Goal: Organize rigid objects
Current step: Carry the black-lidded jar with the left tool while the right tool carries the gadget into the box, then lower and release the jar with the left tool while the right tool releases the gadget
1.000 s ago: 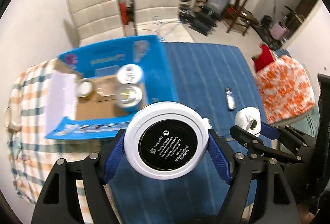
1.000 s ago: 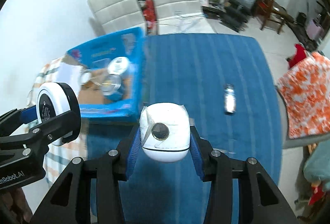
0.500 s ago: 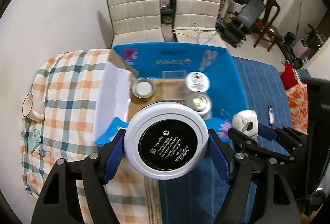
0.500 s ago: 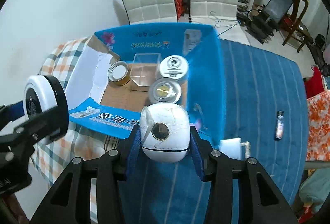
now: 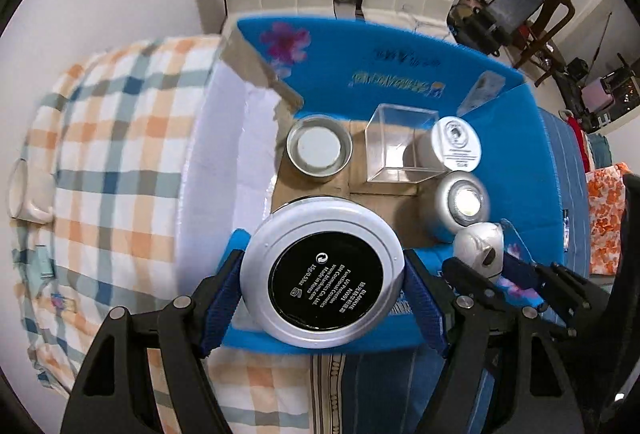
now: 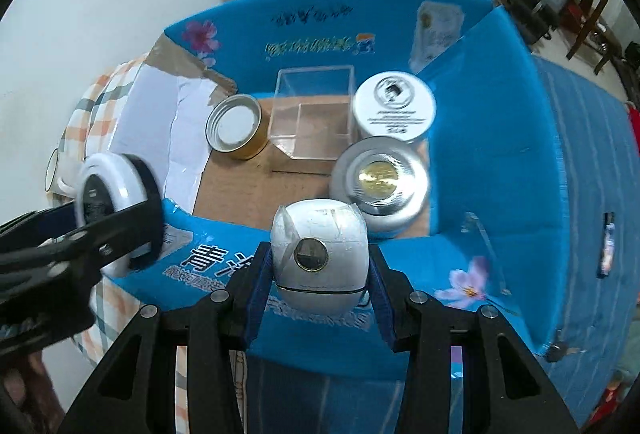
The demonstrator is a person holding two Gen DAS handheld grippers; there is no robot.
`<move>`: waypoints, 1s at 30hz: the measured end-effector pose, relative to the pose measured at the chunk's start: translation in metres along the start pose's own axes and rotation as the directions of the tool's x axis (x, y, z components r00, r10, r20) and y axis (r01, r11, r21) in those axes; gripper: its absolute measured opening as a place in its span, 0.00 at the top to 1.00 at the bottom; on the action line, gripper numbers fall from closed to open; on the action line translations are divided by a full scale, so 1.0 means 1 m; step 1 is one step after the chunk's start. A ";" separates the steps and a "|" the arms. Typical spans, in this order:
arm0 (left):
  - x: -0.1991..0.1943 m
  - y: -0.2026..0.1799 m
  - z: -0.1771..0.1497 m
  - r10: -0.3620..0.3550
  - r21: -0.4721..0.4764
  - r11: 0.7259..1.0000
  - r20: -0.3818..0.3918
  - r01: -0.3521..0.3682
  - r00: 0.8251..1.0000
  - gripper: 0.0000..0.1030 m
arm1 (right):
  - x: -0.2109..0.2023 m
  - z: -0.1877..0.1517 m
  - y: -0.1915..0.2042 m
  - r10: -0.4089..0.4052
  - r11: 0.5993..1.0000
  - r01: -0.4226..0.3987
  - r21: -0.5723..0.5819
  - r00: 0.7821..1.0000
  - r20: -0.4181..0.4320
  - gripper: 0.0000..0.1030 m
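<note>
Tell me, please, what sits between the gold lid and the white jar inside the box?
A clear plastic cube sits between the gold lid and the white jar, shown in both views.

Both grippers are closer to the blue cardboard box than a second ago, when they hung over the blue striped cloth. The left gripper, clamped on the white round compact, now hangs over the box's near-left edge. The right gripper, gripping the white rounded device, now sits above the near wall, just near of the silver tin.
</note>
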State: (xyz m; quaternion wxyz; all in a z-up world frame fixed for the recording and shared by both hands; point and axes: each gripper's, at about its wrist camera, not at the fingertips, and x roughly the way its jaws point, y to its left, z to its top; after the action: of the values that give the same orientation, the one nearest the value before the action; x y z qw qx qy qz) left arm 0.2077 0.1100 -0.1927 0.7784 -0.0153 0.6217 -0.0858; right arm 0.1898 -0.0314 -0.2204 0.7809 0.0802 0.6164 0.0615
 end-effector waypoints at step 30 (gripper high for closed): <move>0.100 0.007 0.020 -0.045 -0.019 0.999 -0.339 0.040 0.940 0.19 | 0.101 0.030 0.012 -0.030 0.997 0.045 0.064 0.977 -0.209 0.51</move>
State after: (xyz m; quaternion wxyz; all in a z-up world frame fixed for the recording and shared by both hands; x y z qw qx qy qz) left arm 0.2495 0.0998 -0.2860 0.6577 -0.0184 0.7463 -0.1003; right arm 0.2421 -0.0016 -0.3076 0.7099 0.0884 0.6979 0.0336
